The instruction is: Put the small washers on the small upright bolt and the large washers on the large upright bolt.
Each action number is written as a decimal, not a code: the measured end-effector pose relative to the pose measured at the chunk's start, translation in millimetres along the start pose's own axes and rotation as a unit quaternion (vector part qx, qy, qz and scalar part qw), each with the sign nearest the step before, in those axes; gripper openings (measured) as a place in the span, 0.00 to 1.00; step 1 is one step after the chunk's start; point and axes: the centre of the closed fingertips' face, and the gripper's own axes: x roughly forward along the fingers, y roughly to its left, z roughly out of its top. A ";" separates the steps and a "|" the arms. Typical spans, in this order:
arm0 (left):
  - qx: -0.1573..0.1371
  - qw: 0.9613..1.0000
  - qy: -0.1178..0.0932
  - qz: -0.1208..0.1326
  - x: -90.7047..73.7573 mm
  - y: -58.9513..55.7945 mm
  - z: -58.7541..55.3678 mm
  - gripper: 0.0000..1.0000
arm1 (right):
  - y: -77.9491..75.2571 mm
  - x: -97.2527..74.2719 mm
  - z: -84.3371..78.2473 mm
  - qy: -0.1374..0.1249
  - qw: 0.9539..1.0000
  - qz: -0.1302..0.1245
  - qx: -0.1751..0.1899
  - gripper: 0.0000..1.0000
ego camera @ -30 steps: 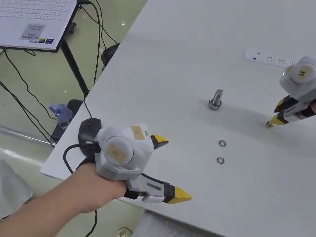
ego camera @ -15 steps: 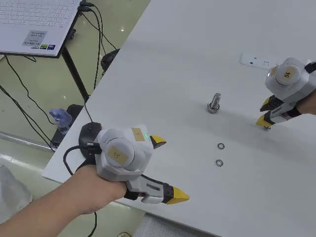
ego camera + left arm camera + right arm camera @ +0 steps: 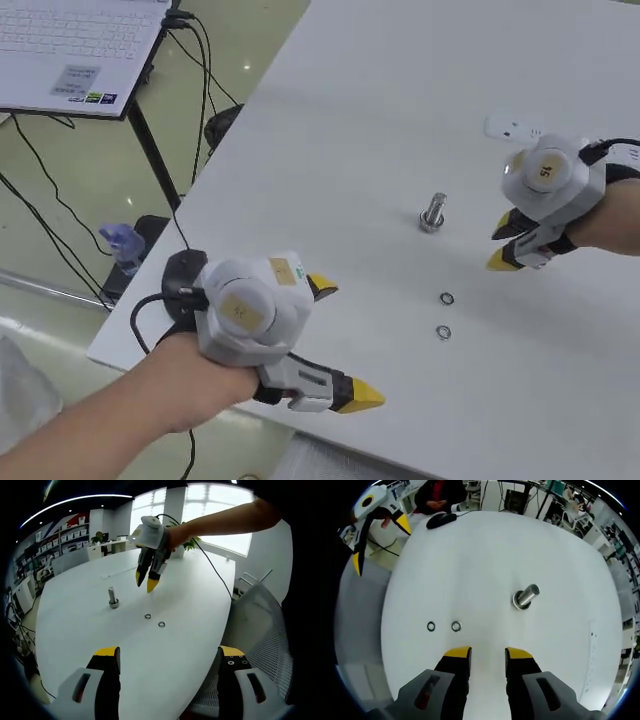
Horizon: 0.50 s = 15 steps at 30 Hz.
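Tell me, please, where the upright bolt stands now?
In the head view the upright bolt stands right of centre on the table, left of the right gripper, beyond two washers.

This is an open-plan office meeting space: a large white oval table (image 3: pixel 330 130) carries a white power strip (image 3: pixel 508 128), with a white laptop on a black stand (image 3: pixel 70 40) beside it, a grey mesh office chair (image 3: pixel 257 615) at its edge, and tall bright windows (image 3: pixel 220 500) and stocked shelves (image 3: pixel 47 545) beyond it.
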 end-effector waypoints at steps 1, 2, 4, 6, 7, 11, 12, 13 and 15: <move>0.000 1.000 0.000 0.000 -0.2 -0.1 0.1 0.79 | 1.7 0.7 1.2 -0.001 1.000 0.001 0.000 0.28; 0.000 1.000 0.000 -0.001 -0.4 -0.5 -0.1 0.79 | 4.7 1.8 3.0 -0.002 1.000 0.003 0.001 0.28; 0.000 1.000 -0.001 -0.001 -0.7 -0.6 -0.5 0.79 | 9.8 4.1 5.5 -0.005 1.000 0.006 0.002 0.28; 0.000 1.000 0.000 -0.002 -0.8 -1.0 -0.7 0.79 | 15.1 7.2 6.8 -0.005 1.000 0.010 0.000 0.28; 0.002 1.000 -0.001 -0.002 -0.9 -1.2 -0.3 0.79 | 17.0 8.3 7.1 -0.004 1.000 0.012 0.000 0.28; 0.000 1.000 -0.004 -0.002 -1.3 -1.3 1.1 0.78 | 25.2 12.9 10.4 -0.006 1.000 0.017 -0.003 0.28; 0.001 1.000 -0.003 -0.003 -1.1 -1.5 0.6 0.78 | 27.4 14.4 12.3 -0.009 1.000 0.018 -0.003 0.28; 0.001 1.000 -0.003 -0.004 -1.1 -1.8 0.3 0.78 | 29.8 16.4 14.0 -0.012 1.000 0.019 -0.001 0.28; 0.004 1.000 -0.003 -0.004 -0.9 -1.9 0.0 0.78 | 33.3 19.9 16.6 -0.016 1.000 0.019 -0.003 0.28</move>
